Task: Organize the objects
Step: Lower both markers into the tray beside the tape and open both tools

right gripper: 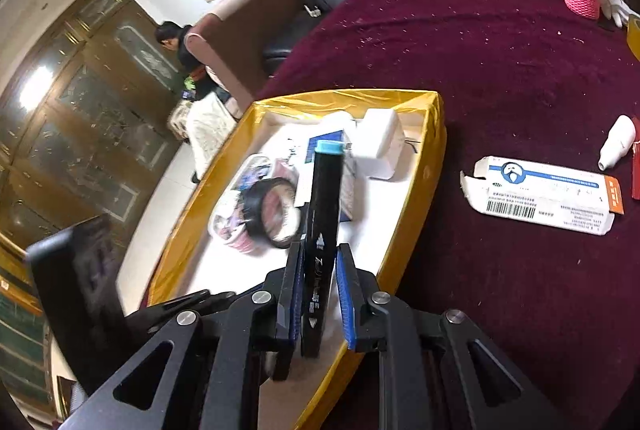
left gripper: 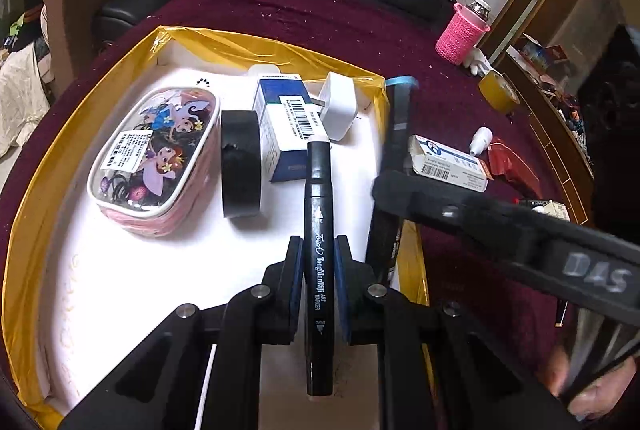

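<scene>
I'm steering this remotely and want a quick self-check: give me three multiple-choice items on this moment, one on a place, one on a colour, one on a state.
1. Where is the black tape roll?
A. on the maroon cloth
B. in the yellow-rimmed tray, between the cartoon pouch and the blue-white box
C. in the pink holder

2. What colour is the cap of the marker in the right hand-held gripper?
A. red
B. yellow
C. light blue

3. What does the left hand-held gripper hold?
A. a black marker
B. nothing
C. the white adapter

Answers: 1 B, the roll stands between them on the tray's white floor. 2 C, the far end shows light blue. 3 A, the barrel lies between its pads.
</scene>
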`<state>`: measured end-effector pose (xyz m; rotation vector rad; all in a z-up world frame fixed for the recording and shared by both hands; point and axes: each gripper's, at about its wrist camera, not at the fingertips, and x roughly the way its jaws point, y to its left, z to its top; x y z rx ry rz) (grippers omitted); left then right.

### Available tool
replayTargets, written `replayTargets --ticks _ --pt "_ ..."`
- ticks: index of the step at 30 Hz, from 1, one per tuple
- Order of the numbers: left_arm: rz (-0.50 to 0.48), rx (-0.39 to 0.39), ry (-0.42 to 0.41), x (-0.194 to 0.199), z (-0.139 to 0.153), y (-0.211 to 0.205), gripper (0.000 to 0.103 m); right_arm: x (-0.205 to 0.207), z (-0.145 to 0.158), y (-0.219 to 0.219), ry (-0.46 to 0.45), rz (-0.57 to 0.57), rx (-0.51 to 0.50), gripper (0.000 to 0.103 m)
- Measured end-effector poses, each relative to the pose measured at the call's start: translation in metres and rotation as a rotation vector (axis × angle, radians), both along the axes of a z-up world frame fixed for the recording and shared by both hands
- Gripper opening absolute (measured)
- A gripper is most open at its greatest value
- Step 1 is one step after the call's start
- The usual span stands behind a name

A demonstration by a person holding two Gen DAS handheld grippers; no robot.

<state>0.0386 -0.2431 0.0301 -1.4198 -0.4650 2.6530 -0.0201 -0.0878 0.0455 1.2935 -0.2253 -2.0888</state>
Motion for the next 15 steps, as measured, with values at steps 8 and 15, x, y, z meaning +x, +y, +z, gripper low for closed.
replayTargets --ticks 8,15 --pt "0.004 0.028 0.017 -0.002 0.003 -0.001 0.05 -0.012 -0.01 0.004 -0.036 -0.032 0.027 0.019" --pt "0.026 0.008 0.062 0.005 0.012 0.002 0.074 0.002 0.008 0.024 0.014 -0.071 0.008 0.077"
